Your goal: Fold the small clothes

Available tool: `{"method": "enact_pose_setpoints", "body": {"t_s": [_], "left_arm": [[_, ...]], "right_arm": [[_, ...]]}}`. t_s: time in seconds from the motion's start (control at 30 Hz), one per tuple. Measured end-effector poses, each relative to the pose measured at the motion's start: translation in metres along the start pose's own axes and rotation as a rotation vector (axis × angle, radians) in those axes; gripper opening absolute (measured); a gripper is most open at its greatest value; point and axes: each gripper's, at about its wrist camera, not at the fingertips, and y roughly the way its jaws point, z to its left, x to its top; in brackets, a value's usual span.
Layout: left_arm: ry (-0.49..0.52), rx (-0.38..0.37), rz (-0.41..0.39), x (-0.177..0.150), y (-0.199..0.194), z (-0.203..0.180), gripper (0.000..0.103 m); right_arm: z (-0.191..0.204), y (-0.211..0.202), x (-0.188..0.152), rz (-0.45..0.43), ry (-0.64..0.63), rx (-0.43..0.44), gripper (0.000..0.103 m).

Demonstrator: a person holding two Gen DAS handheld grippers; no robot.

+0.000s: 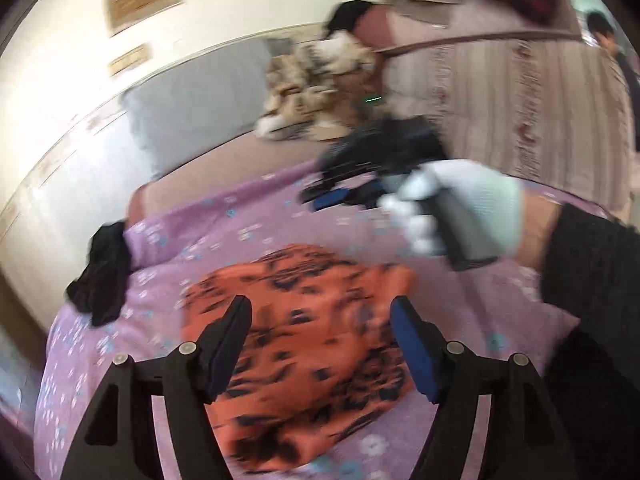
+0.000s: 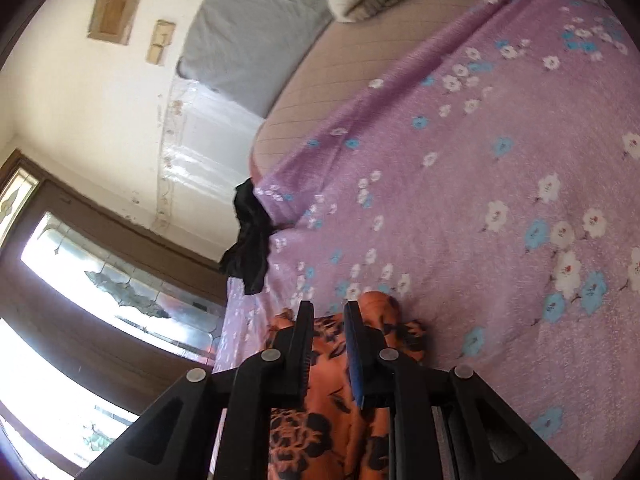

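Left gripper (image 1: 320, 344) gapes empty over orange garment (image 1: 304, 360) on purple floral bedspread (image 2: 480, 200); right gripper (image 2: 328, 320) seemingly nearly closed, empty.

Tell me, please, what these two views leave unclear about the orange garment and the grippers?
- Orange garment: left wrist view is motion-blurred, hiding fold lines; right wrist view cuts it at the bottom edge.
- Right gripper: whether its narrow jaws pinch cloth is unclear.
- Black cloth: too crumpled to identify.
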Motion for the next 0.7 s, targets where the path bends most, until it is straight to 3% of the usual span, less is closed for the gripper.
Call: {"method": "enact_pose_setpoints", "body": {"t_s": [0.13, 0.23, 0.33, 0.4, 0.47, 0.53, 0.7], "left_arm": [[-0.167, 0.176, 0.110, -0.009, 0.020, 0.069, 0.072], [-0.311, 0.153, 0.138, -0.013, 0.032, 0.104, 0.072], [-0.373, 0.090, 0.169, -0.016, 0.048, 0.108, 0.072], [-0.348, 0.055, 0.223, -0.026, 0.063, 0.099, 0.072], [-0.264, 0.080, 0.313, -0.041, 0.081, 0.085, 0.072], [-0.223, 0.086, 0.375, -0.062, 0.090, 0.074, 0.072], [-0.300, 0.032, 0.315, -0.082, 0.080, 0.080, 0.074]], "right_arm": [[0.048, 0.018, -0.033, 0.131, -0.101, 0.053, 0.018], [0.068, 0.033, -0.058, 0.216, -0.146, 0.007, 0.018], [0.064, 0.044, -0.080, 0.285, -0.130, -0.085, 0.018], [0.054, 0.045, -0.095, 0.324, -0.104, -0.142, 0.018], [0.046, 0.043, -0.112, 0.357, -0.111, -0.211, 0.018], [0.042, 0.037, -0.130, 0.362, -0.126, -0.221, 0.017], [0.048, 0.010, -0.164, 0.308, -0.205, -0.238, 0.017]]}}
